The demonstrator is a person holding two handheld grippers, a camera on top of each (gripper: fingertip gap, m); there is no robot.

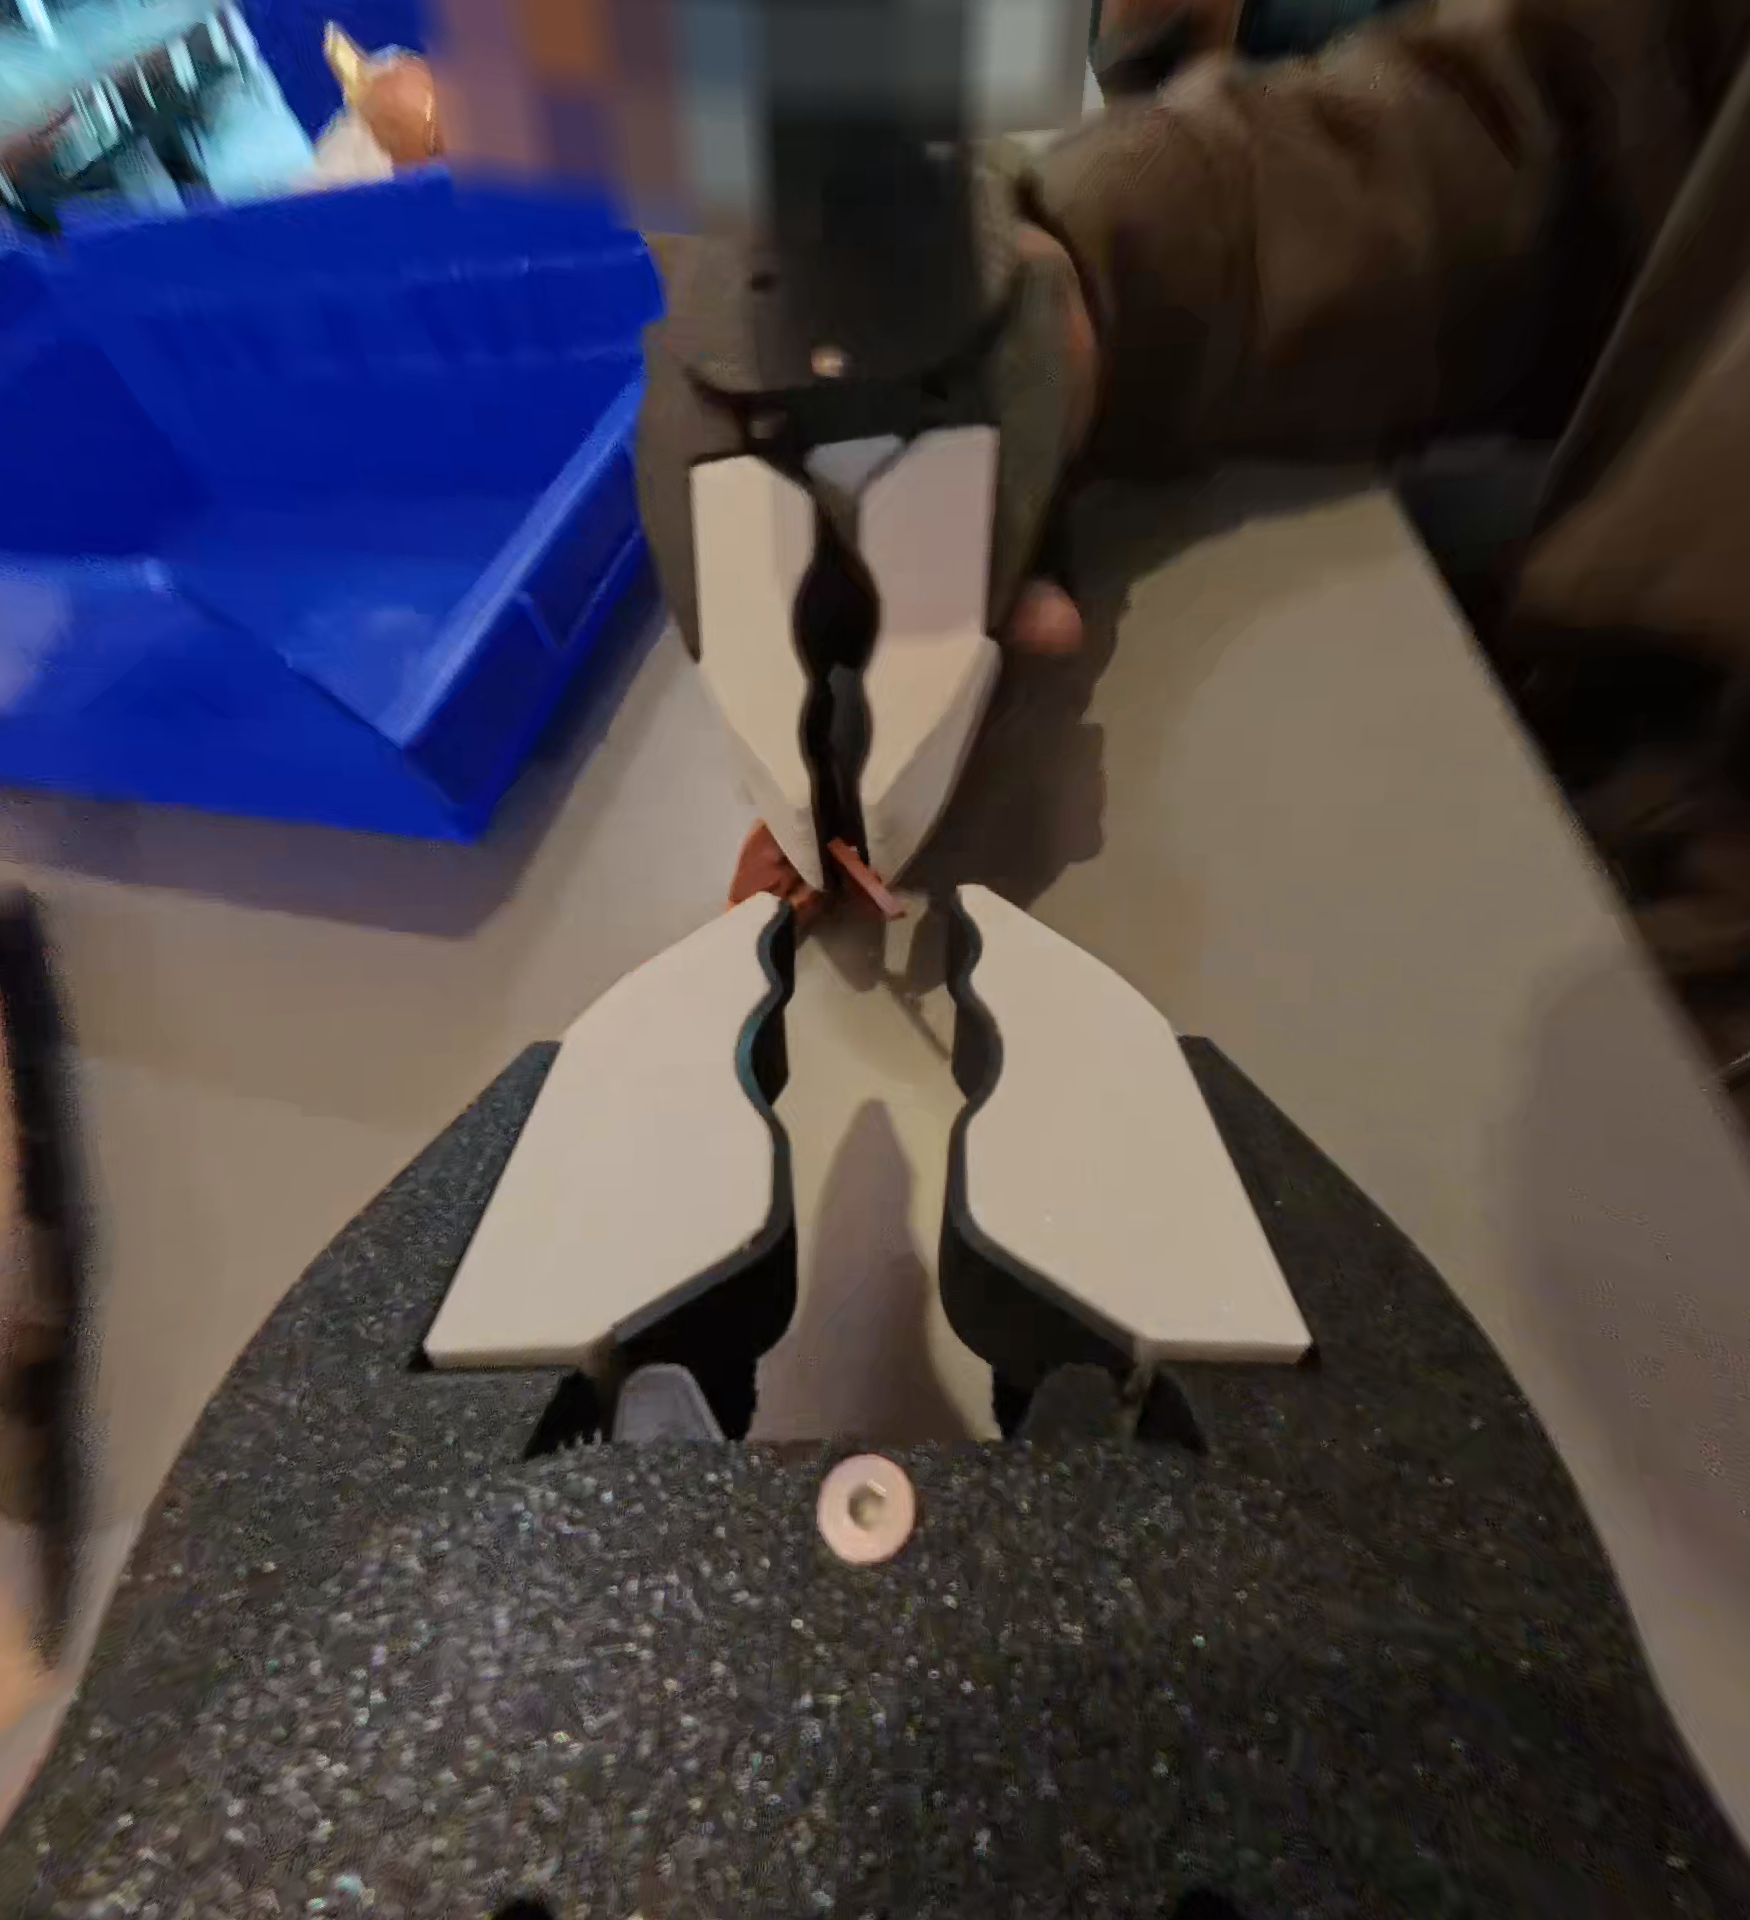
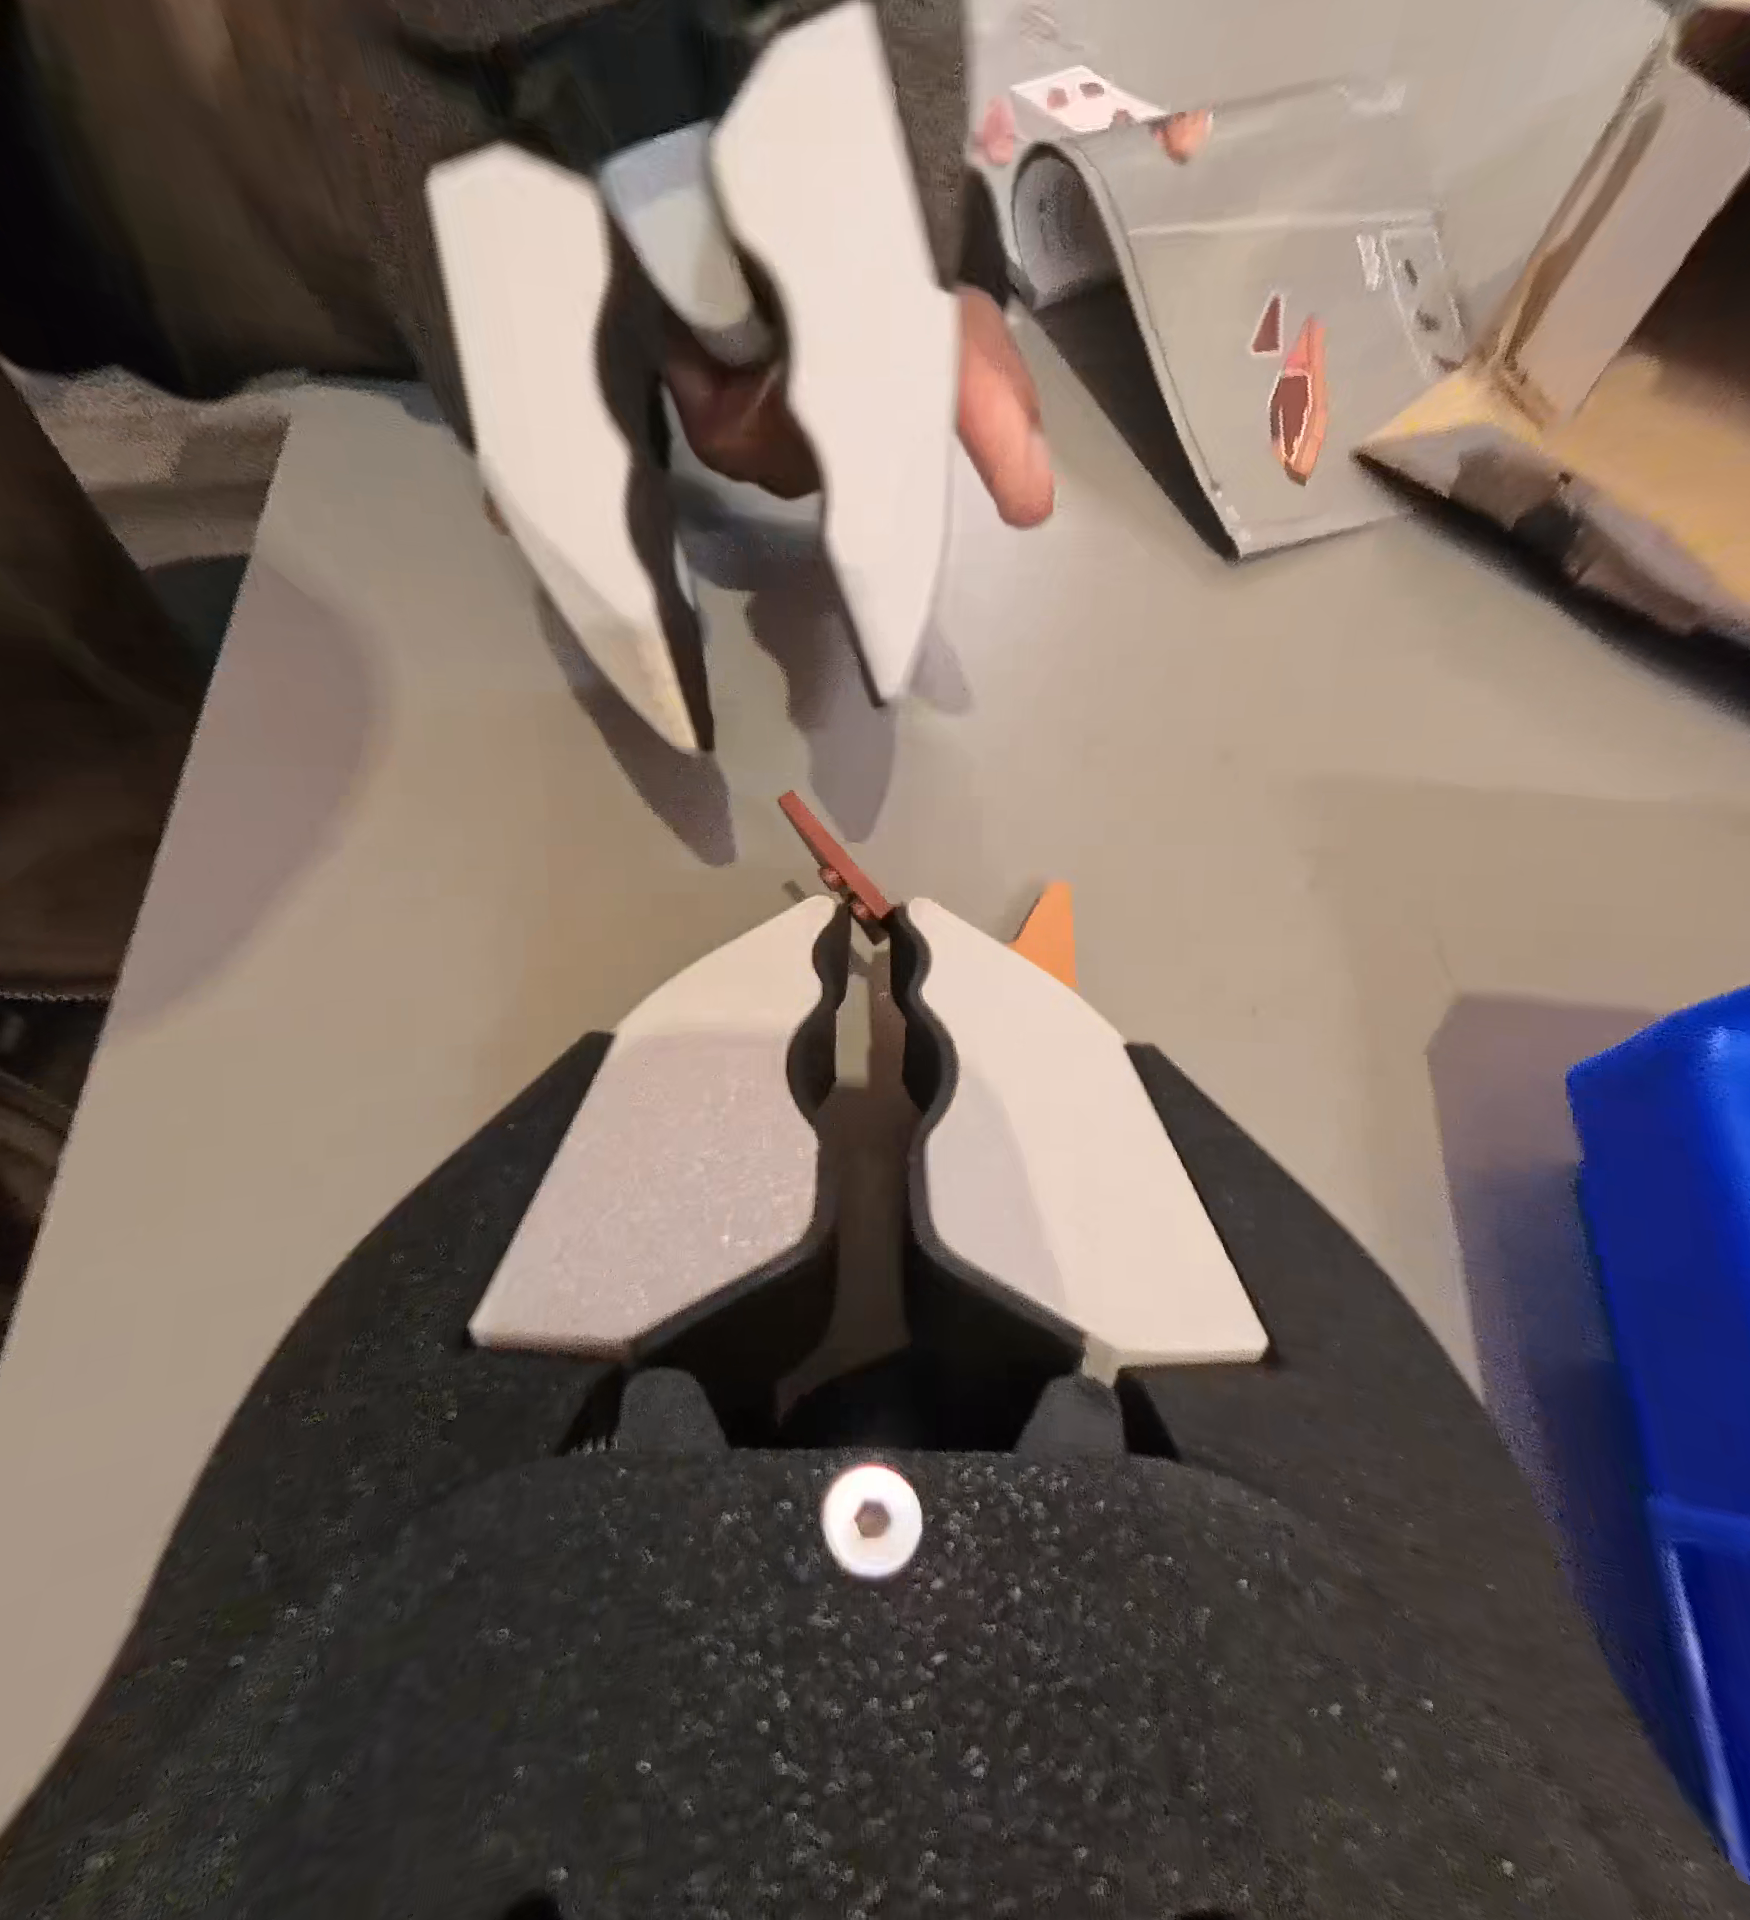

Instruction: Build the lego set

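My right gripper (image 2: 873,906) is shut on a thin reddish-brown flat piece with small studs (image 2: 829,857), gripped by its near end so that it sticks out past the fingertips above the grey table (image 2: 1214,831). In the left wrist view the right gripper (image 1: 855,873) comes in from the top with the same piece (image 1: 873,885) between its tips. My left gripper (image 1: 871,902) is open and empty, tip to tip with the right one. In the right wrist view the left gripper (image 2: 788,717) hangs open just beyond the piece, not touching it.
A small orange piece (image 2: 1050,923) lies on the table beside my right fingertip. A blue bin (image 1: 279,499) stands at the left and also shows in the right wrist view (image 2: 1723,1351). A grey curved part (image 2: 1266,312) and a cardboard box (image 2: 1629,416) stand farther back. A person's sleeve (image 1: 1318,260) is behind. My left and right fingertips are right by each other.
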